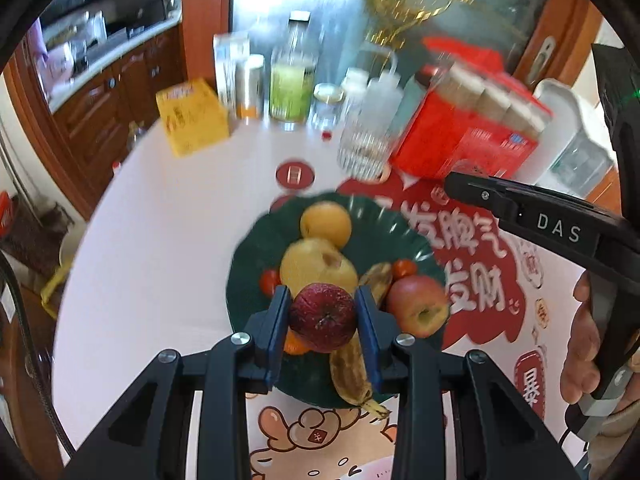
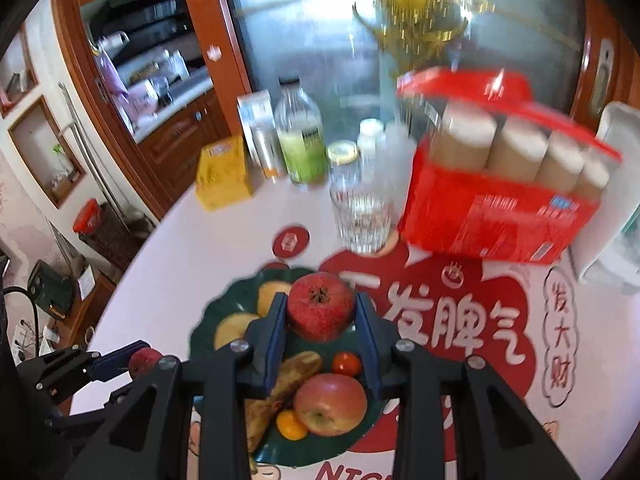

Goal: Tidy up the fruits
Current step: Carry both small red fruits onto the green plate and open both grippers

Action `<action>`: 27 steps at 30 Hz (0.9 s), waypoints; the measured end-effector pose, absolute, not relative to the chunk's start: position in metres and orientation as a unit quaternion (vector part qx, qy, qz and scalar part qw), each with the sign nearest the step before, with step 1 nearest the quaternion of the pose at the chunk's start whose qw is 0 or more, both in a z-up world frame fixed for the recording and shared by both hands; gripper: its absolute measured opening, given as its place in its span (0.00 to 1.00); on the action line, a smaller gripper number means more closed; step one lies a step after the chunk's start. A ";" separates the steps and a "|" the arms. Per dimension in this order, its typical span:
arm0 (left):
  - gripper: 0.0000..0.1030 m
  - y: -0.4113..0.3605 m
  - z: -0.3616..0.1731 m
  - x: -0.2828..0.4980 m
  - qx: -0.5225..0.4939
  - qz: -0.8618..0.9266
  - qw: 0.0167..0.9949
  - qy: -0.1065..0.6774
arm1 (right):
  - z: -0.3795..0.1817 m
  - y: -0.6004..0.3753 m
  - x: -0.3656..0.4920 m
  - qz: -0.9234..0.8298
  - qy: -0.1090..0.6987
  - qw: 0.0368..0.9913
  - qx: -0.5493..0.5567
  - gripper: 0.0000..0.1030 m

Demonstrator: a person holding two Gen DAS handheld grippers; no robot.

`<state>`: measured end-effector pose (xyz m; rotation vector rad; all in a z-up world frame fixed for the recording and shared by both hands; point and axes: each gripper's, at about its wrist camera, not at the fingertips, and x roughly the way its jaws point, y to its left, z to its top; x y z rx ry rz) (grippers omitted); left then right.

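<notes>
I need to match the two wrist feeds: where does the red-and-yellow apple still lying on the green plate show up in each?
Left wrist view: the red-and-yellow apple lies right of centre, on the green plate's right side, just beyond the left gripper's right finger.
Right wrist view: the same apple sits low at centre, beneath the right gripper.
Shared landmark: the red box of tubes.

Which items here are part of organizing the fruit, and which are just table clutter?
Job: dark red apple in left gripper; red apple in right gripper; green plate of fruit.
Clutter: red box, glass, yellow box, bottle.
</notes>
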<state>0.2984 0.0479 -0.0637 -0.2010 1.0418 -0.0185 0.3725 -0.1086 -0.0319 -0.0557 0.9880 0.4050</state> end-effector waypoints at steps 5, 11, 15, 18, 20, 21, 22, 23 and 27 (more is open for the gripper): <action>0.30 0.045 -0.103 0.299 -0.106 -0.011 0.844 0.526 | -0.066 -0.103 0.376 0.203 0.492 0.846 -0.028 0.32; 0.30 0.041 -0.124 0.304 -0.112 -0.014 0.834 0.539 | -0.099 -0.096 0.388 0.206 0.514 0.833 -0.026 0.32; 0.31 0.039 -0.128 0.308 -0.110 -0.016 0.833 0.541 | -0.113 -0.091 0.393 0.207 0.521 0.827 -0.030 0.33; 0.31 0.037 -0.130 0.309 -0.106 -0.016 0.833 0.543 | -0.119 -0.089 0.394 0.211 0.523 0.825 -0.030 0.33; 0.33 0.037 -0.130 0.309 -0.103 -0.016 0.834 0.542 | -0.123 -0.087 0.394 0.216 0.526 0.822 -0.026 0.33; 0.36 0.036 -0.130 0.308 -0.103 -0.017 0.835 0.540 | -0.125 -0.087 0.393 0.218 0.527 0.821 -0.023 0.34; 0.42 0.036 -0.129 0.308 -0.104 -0.018 0.836 0.539 | -0.126 -0.087 0.393 0.219 0.528 0.820 -0.022 0.35; 0.45 0.035 -0.129 0.308 -0.104 -0.018 0.836 0.539 | -0.127 -0.087 0.391 0.222 0.528 0.820 -0.020 0.36; 0.58 0.034 -0.126 0.306 -0.100 -0.015 0.839 0.534 | -0.125 -0.088 0.387 0.224 0.526 0.820 -0.016 0.40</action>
